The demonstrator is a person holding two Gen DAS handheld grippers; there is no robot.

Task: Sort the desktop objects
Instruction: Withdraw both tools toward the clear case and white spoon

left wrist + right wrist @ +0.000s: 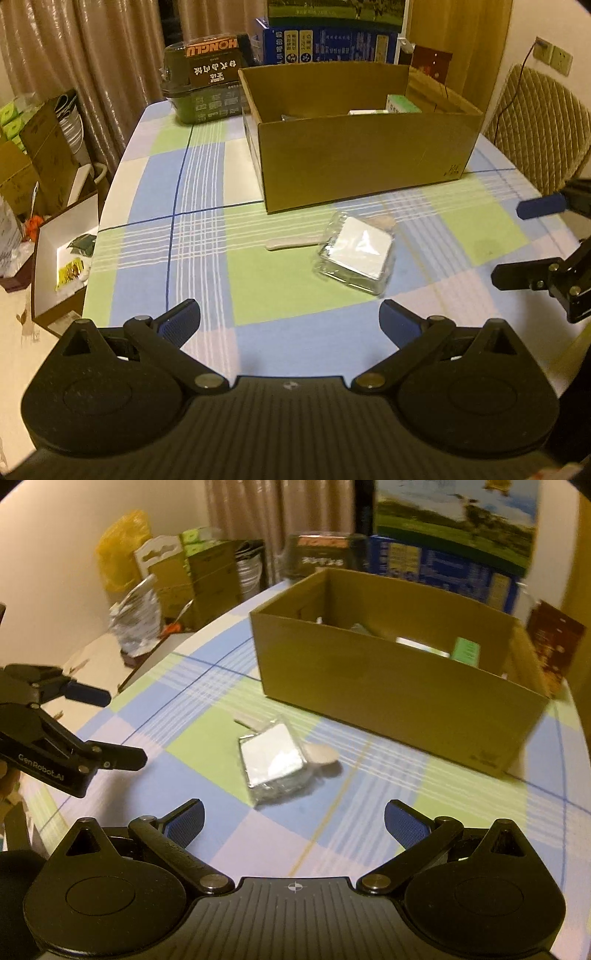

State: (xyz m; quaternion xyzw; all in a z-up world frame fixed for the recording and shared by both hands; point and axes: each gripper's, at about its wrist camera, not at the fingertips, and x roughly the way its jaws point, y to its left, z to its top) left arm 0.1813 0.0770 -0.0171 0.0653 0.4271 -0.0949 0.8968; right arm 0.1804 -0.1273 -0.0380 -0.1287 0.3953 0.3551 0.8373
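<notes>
The left gripper (290, 319) sits at the bottom centre of the left wrist view with its blue-padded fingers (183, 320) spread wide and nothing between them, hovering over the checked cloth of the desk (192, 229). The right gripper (294, 821) is likewise released, its fingers (404, 825) splayed apart and empty at the bottom of the right wrist view. Each gripper shows in the other's camera: the right one at the right edge of the left view, the left one at the left edge of the right view, both with jaws parted.

Just ahead of both, near the middle of each frame, lies a small square white pack in clear wrap (354, 254), flat on the desk. It rests partly on top of a pale flat stick (291, 243), whose ends poke out on either side of it.

Beyond the pack, in the upper centre, stands an open cardboard box (362, 162) with a green carton (466, 651) and other small items inside, too hidden to tell apart. Behind the box, at the top of the frame, are a dark green tub (201, 83) and a blue printed carton (328, 44). A padded chair back (539, 129) shows at the upper right of the left view
</notes>
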